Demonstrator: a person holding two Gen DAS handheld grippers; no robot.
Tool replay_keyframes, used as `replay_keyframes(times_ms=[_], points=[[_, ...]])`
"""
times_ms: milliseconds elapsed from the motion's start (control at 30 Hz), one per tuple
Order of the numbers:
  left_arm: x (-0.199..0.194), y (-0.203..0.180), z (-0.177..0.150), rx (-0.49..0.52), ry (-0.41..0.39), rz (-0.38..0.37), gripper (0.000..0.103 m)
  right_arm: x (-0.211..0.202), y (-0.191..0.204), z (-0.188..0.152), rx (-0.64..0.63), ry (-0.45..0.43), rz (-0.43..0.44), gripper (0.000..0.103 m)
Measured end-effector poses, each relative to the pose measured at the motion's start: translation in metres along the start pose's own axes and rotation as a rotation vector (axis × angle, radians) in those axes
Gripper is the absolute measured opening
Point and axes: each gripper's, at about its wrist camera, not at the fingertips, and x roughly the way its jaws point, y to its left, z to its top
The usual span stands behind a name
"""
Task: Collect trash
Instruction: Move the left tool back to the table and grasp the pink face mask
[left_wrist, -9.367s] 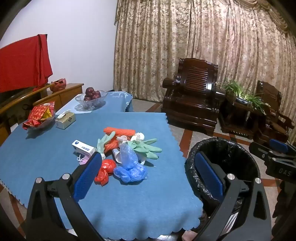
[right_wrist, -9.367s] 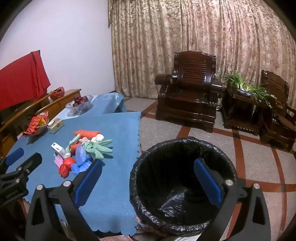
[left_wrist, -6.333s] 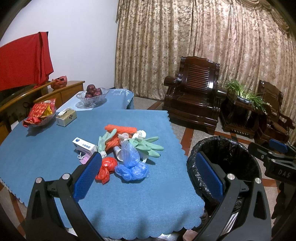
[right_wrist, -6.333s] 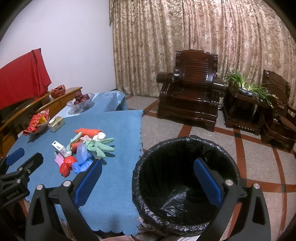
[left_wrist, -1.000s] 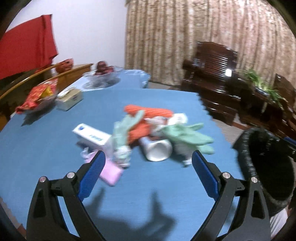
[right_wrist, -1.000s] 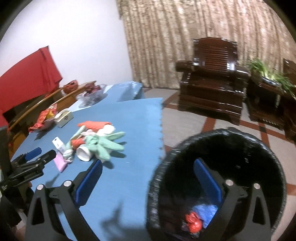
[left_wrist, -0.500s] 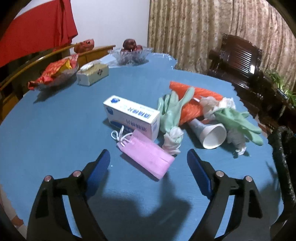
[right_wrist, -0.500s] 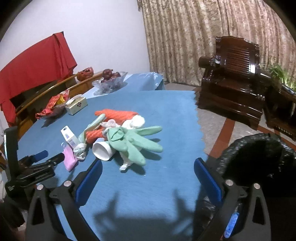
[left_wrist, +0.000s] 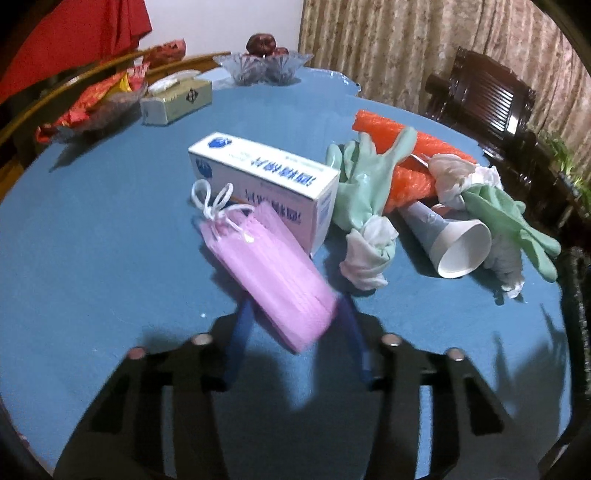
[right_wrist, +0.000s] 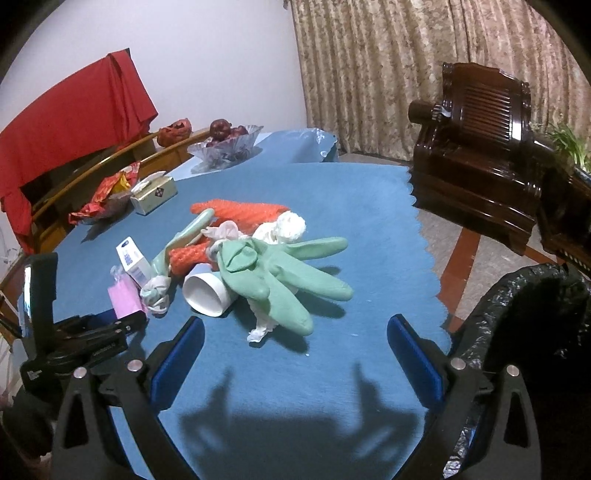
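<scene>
Since half a second ago the left gripper (left_wrist: 295, 332) has dropped onto the pink mask pack (left_wrist: 269, 273); its jaws are closing with the pack's near end between the blue pads, though contact is hard to judge through the blur. The pack is lying against the near side of the white box (left_wrist: 262, 184). Right of the box: green gloves (left_wrist: 365, 184), orange wrap (left_wrist: 402, 147), paper cup (left_wrist: 458, 243). The right gripper (right_wrist: 295, 350) is hovering wide open, empty, over the blue tablecloth (right_wrist: 369, 206) near the cup, the black-lined bin (right_wrist: 535, 314) at its right.
</scene>
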Motion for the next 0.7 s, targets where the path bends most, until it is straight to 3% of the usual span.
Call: replay_keyframes(times_ms=[100, 233, 267, 400, 433, 600, 700], points=[[-0.007, 0.004, -0.001, -0.003, -0.004, -0.010, 0.031, 0.002, 0.003, 0.000, -0.002, 0.001, 0.002, 0.097], [-0.018, 0.013, -0.004, -0.014, -0.009, -0.008, 0.029, 0.003, 0.008, 0.001, -0.013, 0.001, 0.010, 0.097], [-0.020, 0.015, -0.006, -0.014, -0.004, -0.009, 0.031, 0.003, 0.009, 0.001, -0.015, 0.001, 0.012, 0.097], [-0.024, 0.017, -0.008, -0.015, -0.011, 0.007, 0.062, 0.005, 0.014, 0.000, -0.021, 0.003, 0.016, 0.097], [-0.023, 0.018, -0.007, -0.018, -0.014, 0.012, 0.066, 0.006, 0.014, 0.000, -0.023, 0.004, 0.017, 0.097], [-0.012, 0.023, 0.002, -0.048, -0.011, 0.039, 0.070, 0.007, 0.016, 0.000, -0.029, 0.008, 0.012, 0.097], [-0.005, 0.029, 0.005, -0.070, -0.004, 0.052, 0.066, 0.007, 0.016, 0.000, -0.028, 0.009, 0.011, 0.097]])
